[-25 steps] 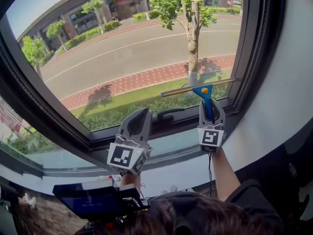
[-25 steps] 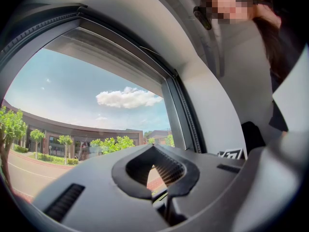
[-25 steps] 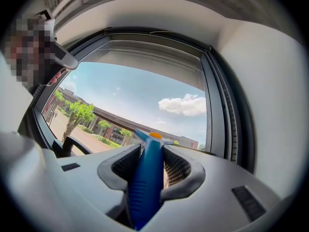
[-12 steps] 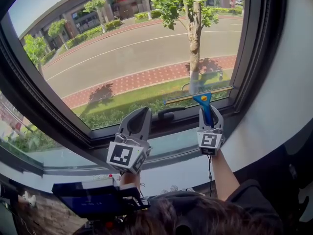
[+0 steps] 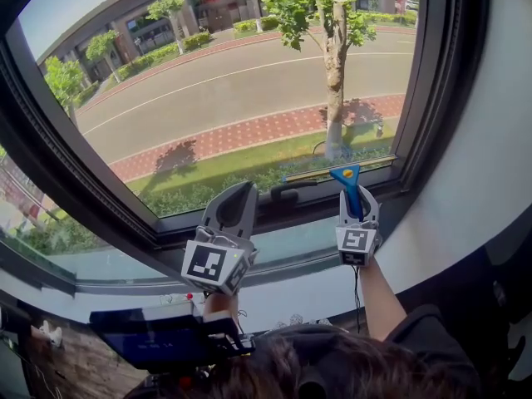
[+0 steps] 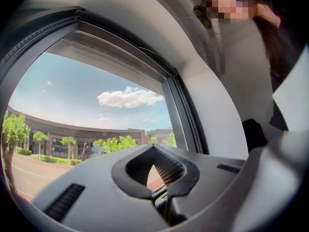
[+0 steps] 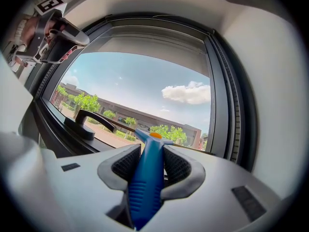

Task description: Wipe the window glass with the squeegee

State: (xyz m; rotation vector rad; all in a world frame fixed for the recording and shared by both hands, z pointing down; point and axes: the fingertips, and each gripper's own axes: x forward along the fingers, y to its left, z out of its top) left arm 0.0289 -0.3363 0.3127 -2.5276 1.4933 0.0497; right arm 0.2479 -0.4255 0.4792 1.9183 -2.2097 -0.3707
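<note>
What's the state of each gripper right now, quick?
Left gripper: shut, nothing between its jaws.
Right gripper: shut on the blue-handled squeegee.

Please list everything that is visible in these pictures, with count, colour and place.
window glass: one, clear, straight ahead
window frame: one, dark, around the glass
window handle: one, black, on the frame's lower rail
squeegee: one, blue handle, blade at the glass's lower right
wall: one, white, right of the window
trees: several, green, outside along the road
road: one, grey, outside
left claw: one, grey, shut, empty, left of the window handle
right claw: one, grey, shut on the squeegee
</note>
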